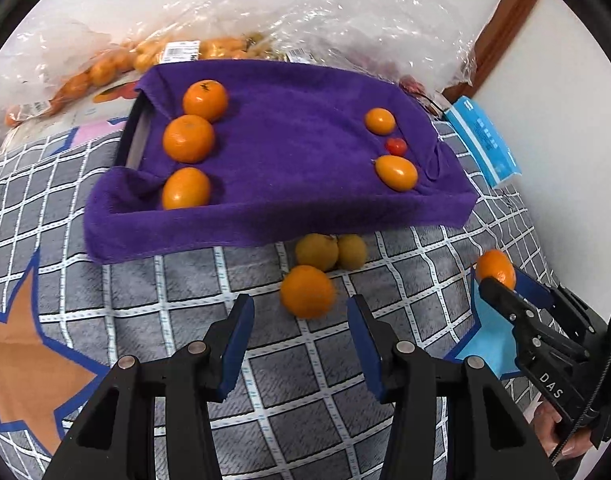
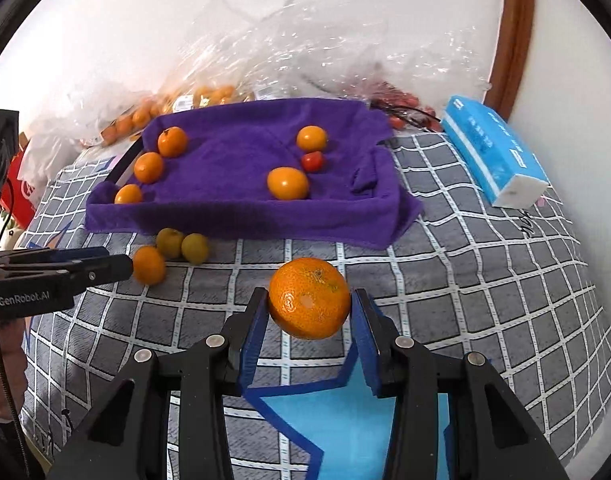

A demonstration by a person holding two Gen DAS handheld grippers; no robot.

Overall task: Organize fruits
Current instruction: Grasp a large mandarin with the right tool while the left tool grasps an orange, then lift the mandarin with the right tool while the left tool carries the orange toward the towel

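Note:
A tray draped with a purple towel [image 1: 289, 152] [image 2: 233, 196] holds three mandarins in a row at its left [image 1: 188, 138] and two orange fruits and a small red tomato [image 1: 396, 145] at its right. On the checked cloth before it lie a mandarin [image 1: 307, 291] [image 2: 148, 265] and two yellow-green fruits [image 1: 317, 251] [image 2: 182, 245]. My left gripper [image 1: 301, 320] is open, just short of that loose mandarin. My right gripper [image 2: 309, 310] is shut on a mandarin [image 2: 310, 298] [image 1: 495, 269], held above the cloth.
Clear plastic bags with more oranges [image 1: 105, 68] and red fruit [image 2: 397, 100] lie behind the tray against the wall. A blue tissue pack [image 1: 481, 140] [image 2: 493, 156] lies at the right. A wooden frame [image 2: 513, 32] stands in the corner.

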